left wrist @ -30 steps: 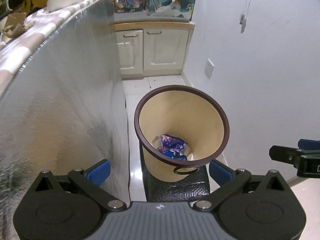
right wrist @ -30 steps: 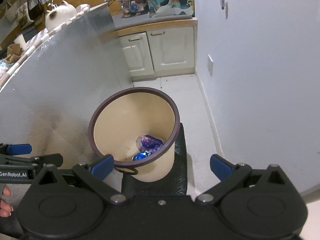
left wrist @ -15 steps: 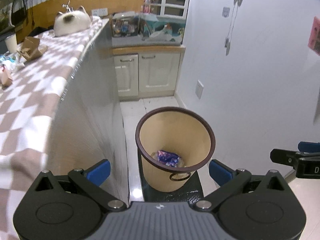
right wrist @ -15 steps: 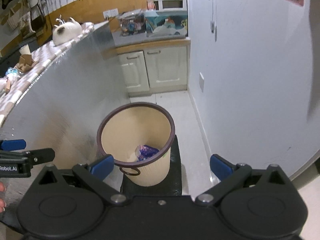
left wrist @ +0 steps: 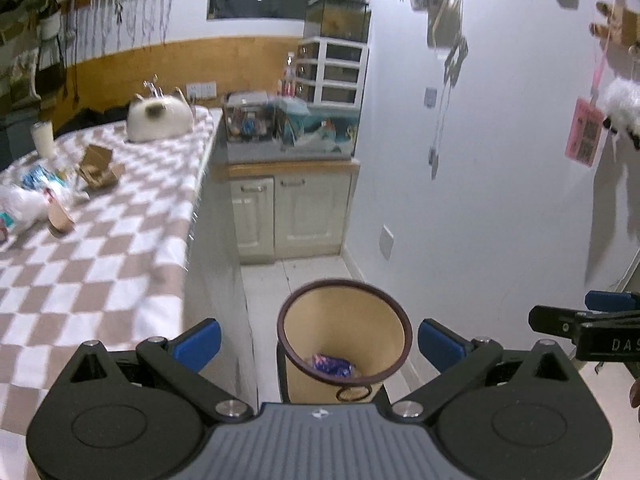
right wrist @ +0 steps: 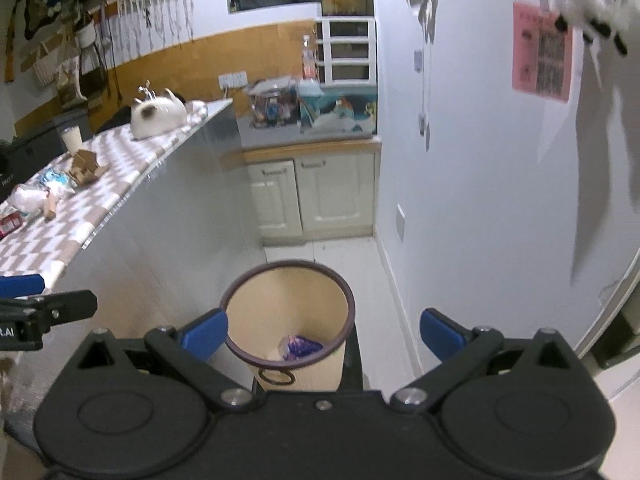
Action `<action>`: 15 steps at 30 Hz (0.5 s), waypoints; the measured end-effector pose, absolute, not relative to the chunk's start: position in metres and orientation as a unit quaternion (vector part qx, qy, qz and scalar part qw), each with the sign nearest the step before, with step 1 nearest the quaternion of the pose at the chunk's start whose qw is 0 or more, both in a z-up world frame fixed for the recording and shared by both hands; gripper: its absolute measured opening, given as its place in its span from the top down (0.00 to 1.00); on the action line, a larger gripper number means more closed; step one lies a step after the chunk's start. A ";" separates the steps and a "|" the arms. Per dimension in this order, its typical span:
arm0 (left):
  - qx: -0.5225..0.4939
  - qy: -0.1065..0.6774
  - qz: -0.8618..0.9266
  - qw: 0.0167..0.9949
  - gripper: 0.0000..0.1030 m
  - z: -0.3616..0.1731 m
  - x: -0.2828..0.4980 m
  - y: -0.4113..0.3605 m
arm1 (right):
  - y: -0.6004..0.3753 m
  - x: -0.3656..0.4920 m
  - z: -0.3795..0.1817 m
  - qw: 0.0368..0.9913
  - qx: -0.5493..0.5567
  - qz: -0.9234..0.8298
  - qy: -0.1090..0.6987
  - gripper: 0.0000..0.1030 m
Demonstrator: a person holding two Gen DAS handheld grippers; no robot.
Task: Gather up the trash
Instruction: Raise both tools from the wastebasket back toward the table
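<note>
A beige trash bin with a dark rim stands on a black stool on the floor, well below both grippers. A blue-purple wrapper lies inside it. My left gripper is open and empty above the bin. My right gripper is open and empty, also above it. More trash lies on the checkered table: a brown cardboard piece, a white crumpled bag and a small tan cup.
A white cat lies at the table's far end, beside a white cup. Cream cabinets with a fish tank stand ahead. A white wall is on the right. The table's metal side borders the bin.
Both grippers have risen high above the bin. The bin looks smaller and the tabletop with its trash has come into view. Both stay open and empty.
</note>
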State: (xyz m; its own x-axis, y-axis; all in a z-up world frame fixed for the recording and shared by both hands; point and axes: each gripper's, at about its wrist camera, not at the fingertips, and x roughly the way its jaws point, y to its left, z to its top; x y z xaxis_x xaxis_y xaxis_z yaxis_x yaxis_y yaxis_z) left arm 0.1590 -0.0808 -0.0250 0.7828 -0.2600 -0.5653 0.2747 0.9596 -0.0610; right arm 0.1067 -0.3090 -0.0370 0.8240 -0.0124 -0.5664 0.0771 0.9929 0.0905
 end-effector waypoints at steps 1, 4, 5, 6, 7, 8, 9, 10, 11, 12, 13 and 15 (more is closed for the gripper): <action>0.011 0.290 -0.140 0.946 0.00 -0.020 0.156 -0.078 | -0.307 0.104 -0.035 0.955 0.053 -0.022 0.291 0.00; 0.008 0.273 -0.140 0.952 0.00 -0.009 0.148 -0.070 | -0.300 0.097 -0.023 0.961 0.051 -0.017 0.273 0.00; 0.006 0.268 -0.141 0.953 0.00 -0.005 0.146 -0.066 | -0.299 0.096 -0.019 0.962 0.049 -0.015 0.268 0.00; 0.004 0.262 -0.143 0.954 0.00 -0.001 0.144 -0.063 | -0.295 0.094 -0.014 0.964 0.046 -0.013 0.261 0.00; 0.003 0.255 -0.143 0.956 0.00 0.003 0.141 -0.059 | -0.293 0.093 -0.011 0.966 0.044 -0.012 0.256 0.00; 0.003 0.249 -0.142 0.958 0.00 0.007 0.140 -0.055 | -0.289 0.092 -0.007 0.967 0.041 -0.009 0.250 0.00; 0.004 0.243 -0.139 0.960 0.00 0.011 0.138 -0.051 | -0.285 0.091 -0.002 0.969 0.039 -0.005 0.243 0.00; 0.005 0.237 -0.137 0.962 0.00 0.015 0.137 -0.047 | -0.282 0.091 0.001 0.971 0.038 -0.001 0.238 0.00; 0.006 0.232 -0.135 0.963 0.00 0.018 0.135 -0.043 | -0.278 0.092 0.005 0.972 0.037 0.003 0.233 0.00; 0.006 0.226 -0.132 0.965 0.00 0.022 0.134 -0.039 | -0.274 0.093 0.007 0.973 0.035 0.006 0.230 0.00; 0.007 0.221 -0.130 0.966 0.00 0.025 0.132 -0.035 | -0.270 0.094 0.009 0.973 0.033 0.010 0.227 0.00; 0.013 0.211 -0.124 0.969 0.00 0.031 0.132 -0.025 | -0.260 0.099 0.015 0.975 0.029 0.020 0.221 0.00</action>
